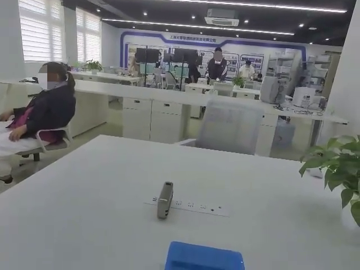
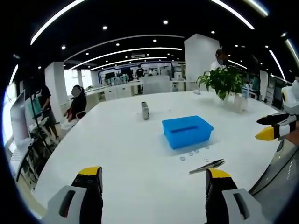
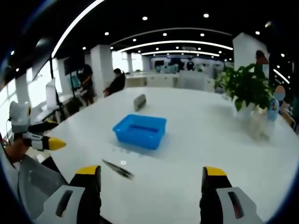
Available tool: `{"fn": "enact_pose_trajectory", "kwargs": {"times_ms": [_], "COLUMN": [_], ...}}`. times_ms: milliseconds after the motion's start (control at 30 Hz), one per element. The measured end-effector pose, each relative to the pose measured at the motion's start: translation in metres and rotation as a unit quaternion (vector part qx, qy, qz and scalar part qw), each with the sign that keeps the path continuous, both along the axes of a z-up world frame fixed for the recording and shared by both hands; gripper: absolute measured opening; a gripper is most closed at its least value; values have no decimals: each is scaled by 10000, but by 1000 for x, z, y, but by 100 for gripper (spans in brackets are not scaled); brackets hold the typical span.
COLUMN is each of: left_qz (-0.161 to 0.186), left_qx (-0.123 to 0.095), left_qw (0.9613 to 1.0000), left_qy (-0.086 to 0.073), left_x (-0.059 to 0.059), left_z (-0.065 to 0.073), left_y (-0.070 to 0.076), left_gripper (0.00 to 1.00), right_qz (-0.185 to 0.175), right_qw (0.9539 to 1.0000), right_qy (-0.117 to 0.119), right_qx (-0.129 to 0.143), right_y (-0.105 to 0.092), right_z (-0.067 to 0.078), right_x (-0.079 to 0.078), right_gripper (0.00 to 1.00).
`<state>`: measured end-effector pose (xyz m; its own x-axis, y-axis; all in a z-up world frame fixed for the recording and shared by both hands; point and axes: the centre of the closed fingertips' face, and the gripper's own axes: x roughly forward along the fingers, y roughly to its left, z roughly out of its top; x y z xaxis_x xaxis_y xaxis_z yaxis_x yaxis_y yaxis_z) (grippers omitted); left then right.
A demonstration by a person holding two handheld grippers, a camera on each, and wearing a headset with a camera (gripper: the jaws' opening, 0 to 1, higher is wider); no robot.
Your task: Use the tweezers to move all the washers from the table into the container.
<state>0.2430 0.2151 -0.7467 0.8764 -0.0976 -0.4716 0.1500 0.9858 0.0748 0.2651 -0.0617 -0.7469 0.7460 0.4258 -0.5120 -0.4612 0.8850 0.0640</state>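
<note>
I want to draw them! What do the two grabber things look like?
Both the left gripper and right gripper have two black jaws with bright yellow tips, rising from pale grey bodies with dark slots.

Open tabletop [image 2: 126, 154] surrounds the blue container [image 2: 187, 131]; a grey device [image 2: 145, 110] and potted plant [image 2: 223, 81] stand well beyond it.
</note>
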Motion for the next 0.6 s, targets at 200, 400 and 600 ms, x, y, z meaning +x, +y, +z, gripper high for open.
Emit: {"fn": "enact_pose_trajectory", "kwargs": {"times_ms": [200,400,600], "left_qz": [-108,-272,-590], "left_qx": [-28,-81,-128], "left_qw": [9999,9996,9979], "left_qy": [35,86,216], "left_x": [2,9,19], "left_z": [0,2,-4], "left_y": [-4,-10,-20], "left_gripper": [93,92,88], "right_qz": [-4,2,36], "right_qw": [10000,10000,9999], "right_qy": [29,68,157], "right_qx": [27,47,62], "right_y": [3,6,10], "right_z": [-1,-3,-8], "right_x": [3,8,14], "right_gripper": [87,87,85]}}
